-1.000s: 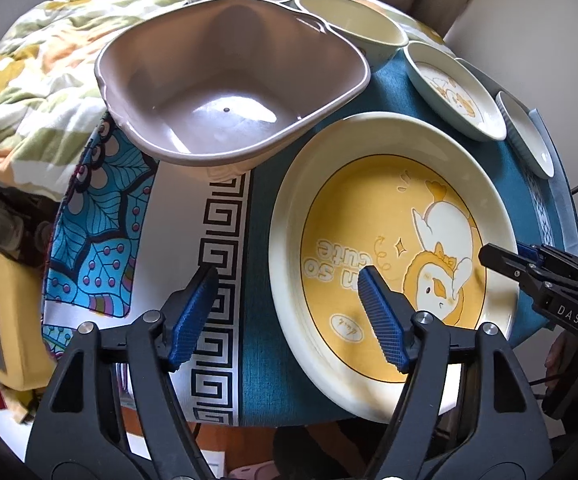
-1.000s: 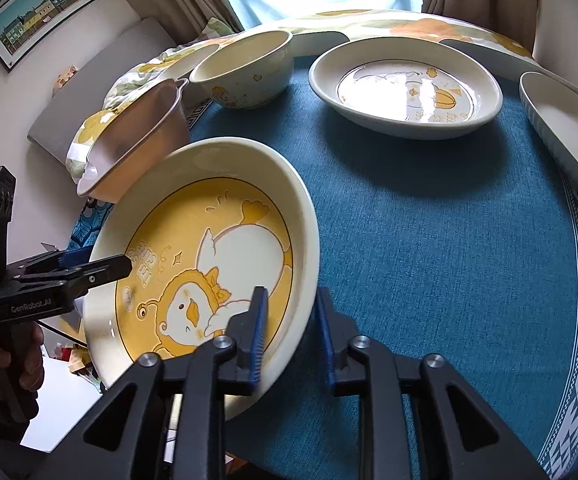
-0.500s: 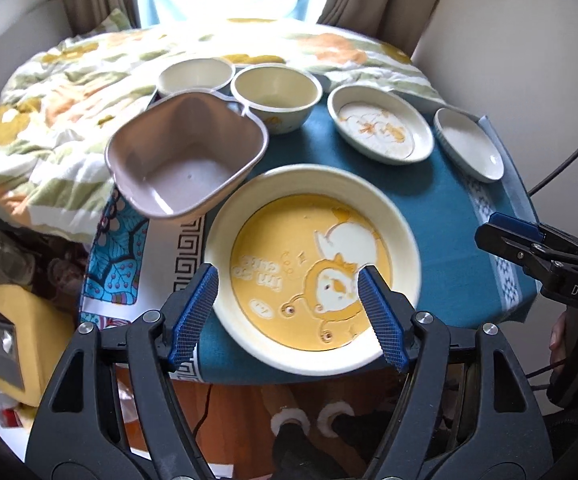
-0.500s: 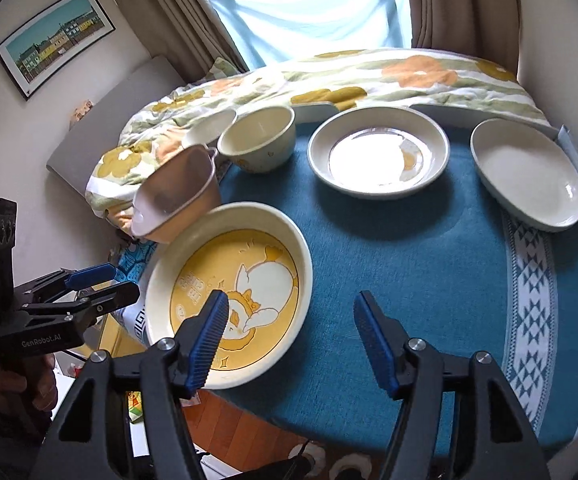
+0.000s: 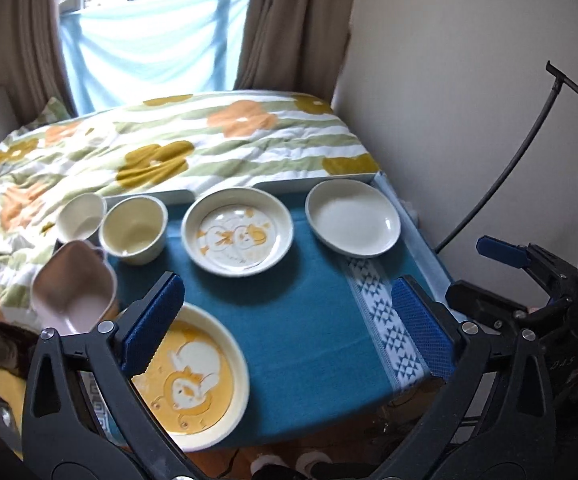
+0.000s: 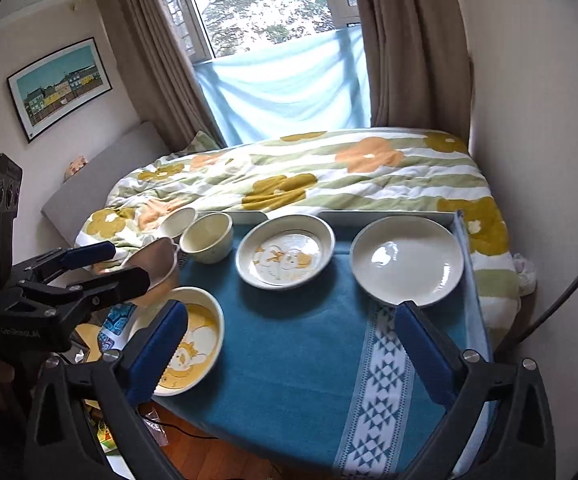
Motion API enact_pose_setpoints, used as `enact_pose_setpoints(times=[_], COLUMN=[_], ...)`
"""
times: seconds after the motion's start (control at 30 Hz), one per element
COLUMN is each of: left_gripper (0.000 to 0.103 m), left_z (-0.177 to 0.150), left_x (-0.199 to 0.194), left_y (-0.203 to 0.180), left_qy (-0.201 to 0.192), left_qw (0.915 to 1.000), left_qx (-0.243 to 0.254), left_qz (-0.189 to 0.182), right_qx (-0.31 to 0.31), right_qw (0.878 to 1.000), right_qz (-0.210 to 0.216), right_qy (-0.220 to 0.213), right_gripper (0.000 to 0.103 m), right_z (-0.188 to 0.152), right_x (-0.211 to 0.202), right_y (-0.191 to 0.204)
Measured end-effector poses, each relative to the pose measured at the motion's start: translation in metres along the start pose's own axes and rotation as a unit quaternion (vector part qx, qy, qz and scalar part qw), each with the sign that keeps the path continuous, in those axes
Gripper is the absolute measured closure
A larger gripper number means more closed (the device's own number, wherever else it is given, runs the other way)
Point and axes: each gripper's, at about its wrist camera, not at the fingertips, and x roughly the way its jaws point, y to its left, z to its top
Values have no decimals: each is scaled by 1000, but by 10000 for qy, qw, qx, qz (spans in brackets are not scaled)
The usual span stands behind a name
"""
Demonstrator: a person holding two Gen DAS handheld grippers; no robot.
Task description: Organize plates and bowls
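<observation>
**Both claws free above the counter, next dish unpicked**

From the left wrist view, our left claw hangs above the teal-clothed counter with its jaws opening wide and nothing between them. Below it, at the near left edge, lies the large cream plate with a yellow cartoon centre — flat and released. Just behind it the mauve squarish plastic bowl sits tilted at the counter's left edge. Along the far side stand a small cream cup-bowl, a deeper cream bowl, a cream plate with an orange cartoon print and a plain white plate. Every dish looks empty. The flowered quilt on the bed lies beyond.

From the right wrist view, our right claw is likewise opening wide and carries nothing; the left claw shows at the left, over the mauve bowl. The yellow plate rests near the left fingertip, apart from it.

We judge this a pause between placements — nothing is stacked yet. The next move calls for choosing one dish, probably a smaller plate or bowl, and closing on its rim squarely; the tilted mauve bowl could slip off the edge.
</observation>
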Motion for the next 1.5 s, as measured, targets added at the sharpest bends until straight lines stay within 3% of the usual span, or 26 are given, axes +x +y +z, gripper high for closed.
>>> enact_pose_setpoints(times=[0.17,0.33,0.57,0.63,0.83,0.9,1.07,1.17,1.23,1.33,1.4,1.5], left_gripper=[0,0,1,12,37,41,53,56,71,82,86,87], left_z=[58,100,120,119,114,111,107,106,105,105,105,105], left_x=[42,106,222,253,336,354,380,389,392,394,395,395], left_y=[-29,-46,-34,-30,-20,-17,-16,-17,-20,-23,-22,-20], left_qy=[131,450,1314,1563,2213,2376,2599,2664,2677,2677,2623,2605], left_qw=[9979,9909,9765,9707,9539,9491,9411,9380,9367,9374,9398,9403], left_qx=[486,908,1072,1154,1361,1322,1304,1295,1316,1394,1433,1398], left_qz=[-402,-890,-1331,-1411,-1502,-1589,-1724,-1802,-1834,-1734,-1660,-1688], right_qx=[368,794,1946,2294,3125,3272,3660,3766,3803,3871,3887,3874], right_qw=[9978,9931,9743,9660,9371,9306,9157,9118,9104,9081,9076,9073], right_qz=[-308,-715,-890,-969,-1311,-1380,-1385,-1373,-1379,-1353,-1346,-1394], right_qy=[467,484,697,697,841,892,917,894,862,853,835,856], right_gripper=[0,0,0,1,26,36,49,56,63,76,84,88], right_z=[11,19,21,17,-1,-6,-15,-17,-18,-19,-19,-18], right_x=[5,10,55,74,127,139,159,166,169,173,174,177], right_y=[-40,-75,-128,-141,-169,-174,-186,-188,-190,-193,-193,-193])
